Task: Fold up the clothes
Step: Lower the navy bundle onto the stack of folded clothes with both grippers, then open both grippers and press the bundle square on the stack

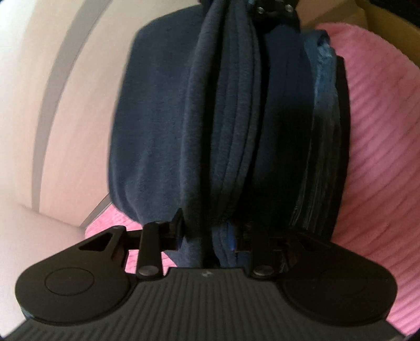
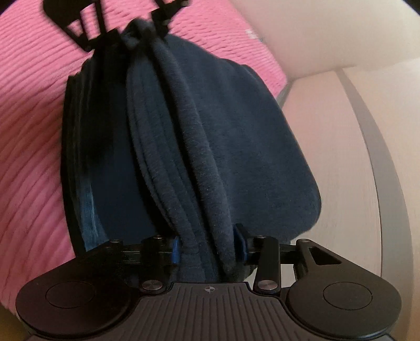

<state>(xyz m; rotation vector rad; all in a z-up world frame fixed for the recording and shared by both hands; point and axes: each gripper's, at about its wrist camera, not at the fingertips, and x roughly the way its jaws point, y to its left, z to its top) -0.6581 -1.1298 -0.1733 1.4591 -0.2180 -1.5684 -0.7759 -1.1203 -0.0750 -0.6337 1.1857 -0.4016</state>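
A navy blue garment (image 1: 162, 126), folded into several thick layers, hangs stretched between my two grippers above a pink ribbed blanket (image 1: 378, 147). My left gripper (image 1: 207, 233) is shut on one end of the bundle, and its blue pads are nearly buried in cloth. At the far end, my right gripper (image 1: 273, 10) pinches the other side. In the right wrist view the same garment (image 2: 236, 147) runs from my right gripper (image 2: 207, 246), shut on the folds, up to my left gripper (image 2: 141, 28). A darker layer with a light blue edge (image 2: 88, 209) sits on the blanket side.
The pink blanket (image 2: 31, 131) covers the surface under the garment. Beside it is a pale cream surface with a grey strip (image 2: 378, 147), also seen as the grey strip (image 1: 52, 86) in the left wrist view. A cardboard box corner (image 1: 388, 15) shows at the top right.
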